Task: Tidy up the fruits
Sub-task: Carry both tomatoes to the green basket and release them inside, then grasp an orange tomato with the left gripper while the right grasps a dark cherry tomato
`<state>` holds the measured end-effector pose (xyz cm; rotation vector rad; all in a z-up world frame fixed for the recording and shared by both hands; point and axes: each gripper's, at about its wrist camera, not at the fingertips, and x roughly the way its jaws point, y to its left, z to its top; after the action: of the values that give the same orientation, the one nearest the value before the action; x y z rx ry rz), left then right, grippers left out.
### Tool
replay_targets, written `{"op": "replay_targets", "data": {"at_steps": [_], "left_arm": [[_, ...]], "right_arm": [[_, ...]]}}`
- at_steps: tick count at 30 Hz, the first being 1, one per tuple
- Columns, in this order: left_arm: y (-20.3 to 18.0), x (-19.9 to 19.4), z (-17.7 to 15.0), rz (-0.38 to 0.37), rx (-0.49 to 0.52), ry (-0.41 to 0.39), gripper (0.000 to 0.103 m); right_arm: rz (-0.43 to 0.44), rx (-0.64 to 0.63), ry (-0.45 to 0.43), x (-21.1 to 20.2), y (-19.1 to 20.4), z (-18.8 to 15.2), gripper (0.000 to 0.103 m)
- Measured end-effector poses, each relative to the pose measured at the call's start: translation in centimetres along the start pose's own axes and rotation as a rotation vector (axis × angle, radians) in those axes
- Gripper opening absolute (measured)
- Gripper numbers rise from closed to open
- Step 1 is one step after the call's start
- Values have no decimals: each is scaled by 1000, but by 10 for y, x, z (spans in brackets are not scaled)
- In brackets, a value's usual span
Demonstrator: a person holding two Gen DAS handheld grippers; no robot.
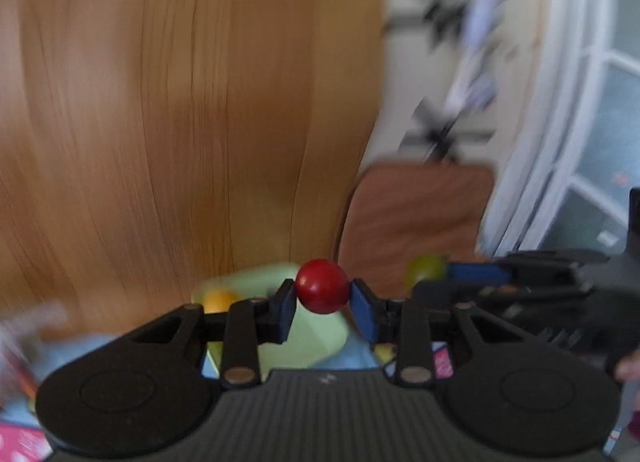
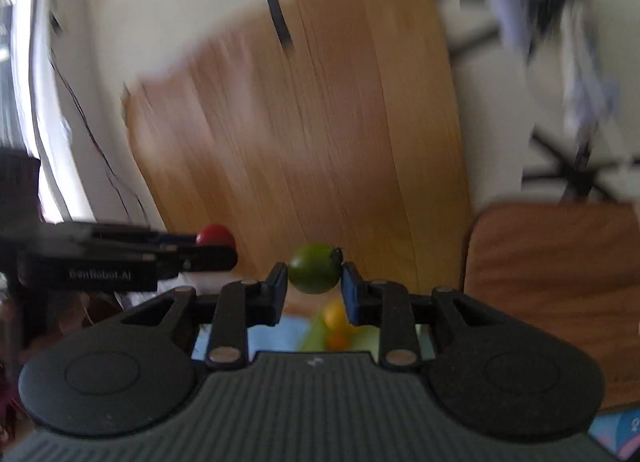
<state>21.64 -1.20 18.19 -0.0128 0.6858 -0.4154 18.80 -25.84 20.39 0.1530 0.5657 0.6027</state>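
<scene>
My left gripper (image 1: pixel 322 298) is shut on a small red round fruit (image 1: pixel 322 286) and holds it above a pale green plate (image 1: pixel 316 342). A yellow fruit (image 1: pixel 219 299) lies on that plate. My right gripper (image 2: pixel 313 285) is shut on a small green round fruit (image 2: pixel 314 268), above the plate (image 2: pixel 312 336) with yellow and orange fruits (image 2: pixel 335 316). The right gripper with its green fruit (image 1: pixel 425 272) shows at the right of the left wrist view. The left gripper with its red fruit (image 2: pixel 215 236) shows at the left of the right wrist view.
The plate sits on a light blue mat (image 1: pixel 72 350) on a light wooden table (image 1: pixel 160 122). A darker brown chair seat (image 2: pixel 560 282) stands beside the table. A black chair base (image 2: pixel 576 174) and white floor lie beyond. Both views are motion-blurred.
</scene>
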Motion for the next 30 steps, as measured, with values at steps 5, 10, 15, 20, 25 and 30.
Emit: {"op": "replay_targets", "data": {"at_steps": [5,10,15,20,25,30], "left_arm": [[46,96,-22,7,-93,139,30],[62,147,-33,2,-123,214,30],[62,165,-42,16,-97,237,41],[62,148,-40,38,-88,209,52],[65,88,-53,43,-85,114,52],[50,32,-105,51,-39,27,43]], "right_arm": [[-80,-60,199,124,-27,-55,32],[-124,-125,250,186,-40,-78,32],[-133,-171,285,210,-49,-90,36],[-148,-176,263,197,-43,-88,51],[-140,-155,207,160,-34,-80,51],[-58,-120,166,96,-23,-96,50]]}}
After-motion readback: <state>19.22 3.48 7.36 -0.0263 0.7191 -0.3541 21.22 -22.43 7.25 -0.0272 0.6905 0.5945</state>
